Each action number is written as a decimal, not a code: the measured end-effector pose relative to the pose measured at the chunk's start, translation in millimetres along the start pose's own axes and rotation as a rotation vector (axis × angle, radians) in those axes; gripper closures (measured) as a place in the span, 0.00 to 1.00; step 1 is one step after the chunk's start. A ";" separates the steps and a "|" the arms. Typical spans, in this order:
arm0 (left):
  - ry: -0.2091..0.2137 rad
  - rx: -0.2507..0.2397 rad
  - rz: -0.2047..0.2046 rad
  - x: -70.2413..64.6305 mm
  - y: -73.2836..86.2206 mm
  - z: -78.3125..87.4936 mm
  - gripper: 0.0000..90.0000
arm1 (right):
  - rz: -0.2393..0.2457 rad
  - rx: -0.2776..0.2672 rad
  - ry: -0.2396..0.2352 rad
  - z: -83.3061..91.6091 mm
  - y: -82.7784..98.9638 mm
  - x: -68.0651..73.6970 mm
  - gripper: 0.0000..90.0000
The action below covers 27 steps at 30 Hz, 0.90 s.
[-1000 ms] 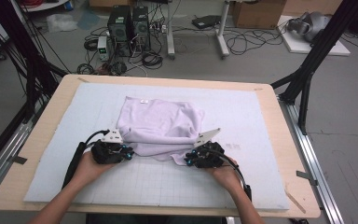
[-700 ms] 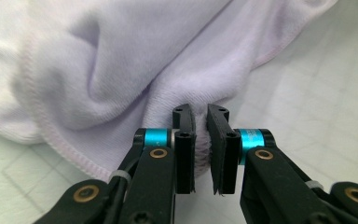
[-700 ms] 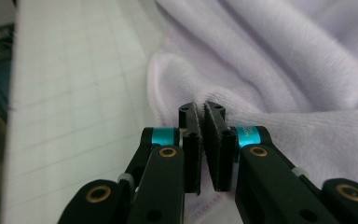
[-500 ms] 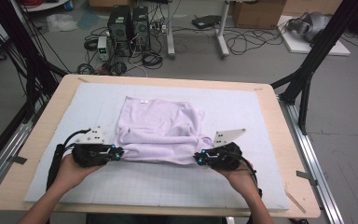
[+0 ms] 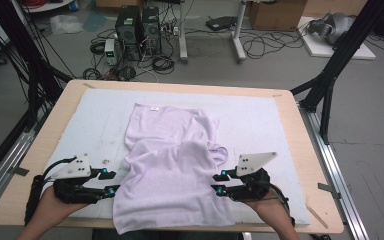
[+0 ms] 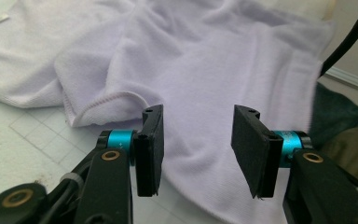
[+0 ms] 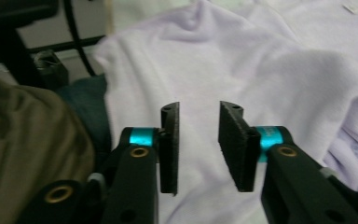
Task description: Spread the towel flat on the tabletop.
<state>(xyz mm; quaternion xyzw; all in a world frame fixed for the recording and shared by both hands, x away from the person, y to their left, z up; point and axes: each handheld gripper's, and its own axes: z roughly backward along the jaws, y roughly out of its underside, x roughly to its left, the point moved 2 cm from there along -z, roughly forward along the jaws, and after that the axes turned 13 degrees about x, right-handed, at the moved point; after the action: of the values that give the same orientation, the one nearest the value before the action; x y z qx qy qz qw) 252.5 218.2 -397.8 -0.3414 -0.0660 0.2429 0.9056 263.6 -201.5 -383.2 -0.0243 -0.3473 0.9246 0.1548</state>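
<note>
The white mat (image 5: 280,120) carries my lilac towel (image 5: 172,170), its near half folded toward me and hanging slightly over the table's front edge. My left gripper (image 5: 114,183) and right gripper (image 5: 219,183) flank that near fold; their jaws have just been opening and stand apart, nothing pinched. The cloth seems free of both pads, though the blur hinders certainty. To finish well, I should draw both hands straight outward, level, without snagging the hem (image 6: 107,100).
</note>
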 end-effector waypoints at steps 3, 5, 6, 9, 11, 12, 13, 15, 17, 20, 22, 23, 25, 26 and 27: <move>0.028 0.032 0.010 7.6 -0.4 -23.4 0.60 | -0.014 0.045 0.029 -24.4 4.0 -16.5 0.65; 0.046 0.059 0.004 11.3 -1.5 -37.7 0.60 | -0.032 0.064 0.044 -38.8 8.5 -28.3 0.64; 0.048 0.073 0.001 12.6 -2.4 -44.3 0.60 | -0.048 0.069 0.034 -45.2 10.8 -33.4 0.63; 0.049 0.110 -0.014 16.1 -4.9 -61.4 0.60 | -0.062 0.138 0.046 -60.2 14.8 -42.9 0.62; 0.013 0.157 -0.021 18.5 -4.8 -72.2 0.61 | -0.055 0.162 0.043 -67.3 16.0 -44.7 0.65; 0.008 0.131 -0.018 18.3 -4.5 -75.4 0.65 | -0.041 0.185 0.046 -71.0 17.0 -45.2 0.68; -0.002 0.131 -0.019 18.8 -4.6 -75.5 0.71 | -0.034 0.176 0.045 -72.9 17.8 -44.7 0.75; -0.006 0.125 -0.011 18.7 -4.4 -75.5 0.82 | -0.035 0.161 0.033 -74.6 19.4 -43.4 0.85; -0.003 0.131 -0.016 17.9 -4.1 -74.7 0.92 | -0.056 0.145 0.003 -74.8 21.3 -42.0 0.94; 0.002 0.135 -0.020 15.3 -3.6 -72.8 0.95 | -0.066 0.150 -0.003 -73.9 21.4 -38.6 0.96; 0.009 0.132 -0.015 13.2 -1.6 -69.7 0.96 | -0.056 0.156 -0.016 -72.4 20.6 -33.8 0.96; 0.015 0.127 -0.017 11.9 -0.3 -67.6 0.96 | -0.053 0.149 -0.019 -70.9 20.2 -30.7 0.96; 0.025 0.121 -0.019 7.9 2.6 -62.6 0.96 | -0.044 0.121 -0.033 -66.1 19.8 -23.8 0.96; 0.029 0.117 -0.022 5.1 4.1 -60.0 0.96 | -0.042 0.108 -0.035 -63.7 19.6 -20.0 0.96; 0.030 0.115 -0.024 1.9 5.3 -57.1 0.96 | -0.034 0.101 -0.044 -61.8 19.3 -15.4 0.96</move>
<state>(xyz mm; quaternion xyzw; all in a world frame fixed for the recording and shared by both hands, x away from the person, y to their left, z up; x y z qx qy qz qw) 268.3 189.0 -444.7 -0.2916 -0.0422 0.2303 0.9275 282.5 -180.7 -443.5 0.0099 -0.3040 0.9385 0.1635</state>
